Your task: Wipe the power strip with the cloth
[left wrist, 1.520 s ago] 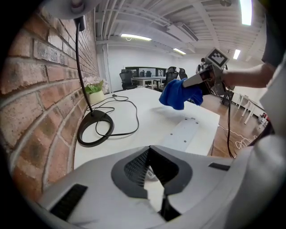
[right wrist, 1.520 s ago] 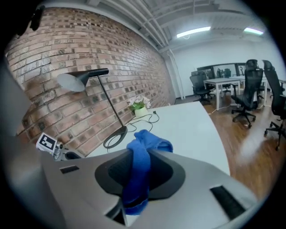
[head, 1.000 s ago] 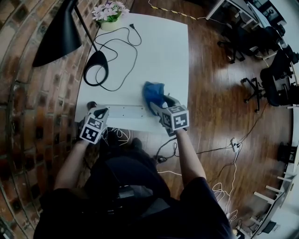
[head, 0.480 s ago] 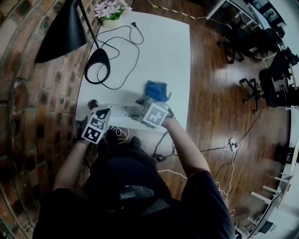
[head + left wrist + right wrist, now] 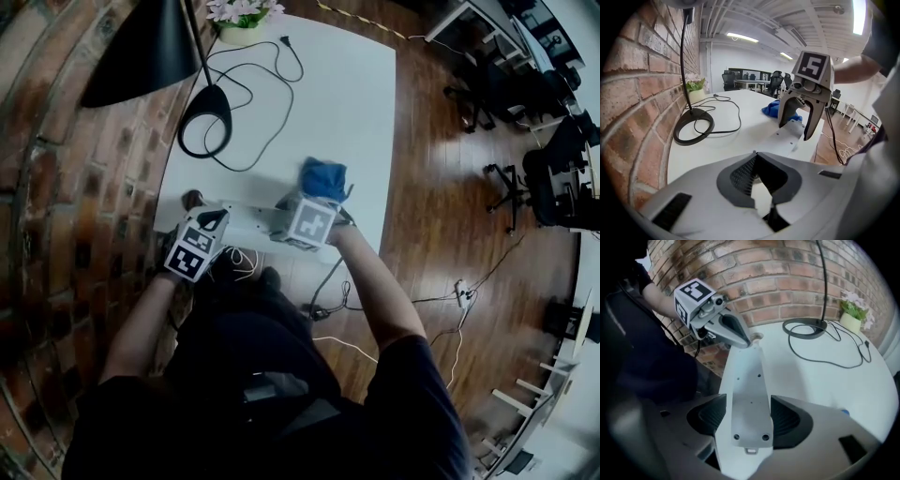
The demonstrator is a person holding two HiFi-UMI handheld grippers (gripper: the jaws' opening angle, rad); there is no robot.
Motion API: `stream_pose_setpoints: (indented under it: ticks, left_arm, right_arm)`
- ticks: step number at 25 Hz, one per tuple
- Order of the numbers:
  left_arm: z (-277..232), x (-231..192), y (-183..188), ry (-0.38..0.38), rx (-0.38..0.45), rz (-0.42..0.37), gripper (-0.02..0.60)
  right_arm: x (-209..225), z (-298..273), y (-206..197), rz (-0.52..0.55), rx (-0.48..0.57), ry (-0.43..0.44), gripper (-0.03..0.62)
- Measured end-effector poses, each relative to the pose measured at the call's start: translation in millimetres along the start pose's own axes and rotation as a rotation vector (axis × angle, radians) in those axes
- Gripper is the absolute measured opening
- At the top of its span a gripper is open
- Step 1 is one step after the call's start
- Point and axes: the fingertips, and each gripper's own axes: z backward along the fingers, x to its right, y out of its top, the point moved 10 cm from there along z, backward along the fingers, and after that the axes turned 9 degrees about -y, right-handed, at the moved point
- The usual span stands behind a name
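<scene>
White power strip lies flat along the near edge of the white bench, its plain, screw-holed face upward; I work a gripper in each hand, one at each end. My left gripper is closed, its tips at the end nearest the brick wall, I judge to pin the strip so it cannot slide; whether it pinches anything I cannot tell. My right gripper is open, jaws straddling the other end with the strip between them; I see no pad pressing on it. The blue cloth sits crumpled on the bench just beyond my right gripper, held by neither; so wiping is not under way, and I judge the strip is being steadied or turned first.
</scene>
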Motion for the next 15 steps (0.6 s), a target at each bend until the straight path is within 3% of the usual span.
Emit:
stream_pose_setpoints:
  ticks: [4,10,15]
  left_arm:
    - [0.1,0.5,1.2,-0.012,-0.012,-0.016,0.009]
    - [2.8,3.2,11.8,-0.033,-0.043,-0.157,0.022]
    - [-12.0,6.1,30.2,-0.184,-0.115,-0.253,0.164]
  right_arm:
    - [-14.1,-22.5,-7.1,0.162,-0.097,-0.065,0.279]
    - [-24.4,-18.8,-14.2,0.174,-0.036,-0.175,0.275]
    - [-33.8,-18.4,-14.8,0.252,-0.037,-0.281,0.275]
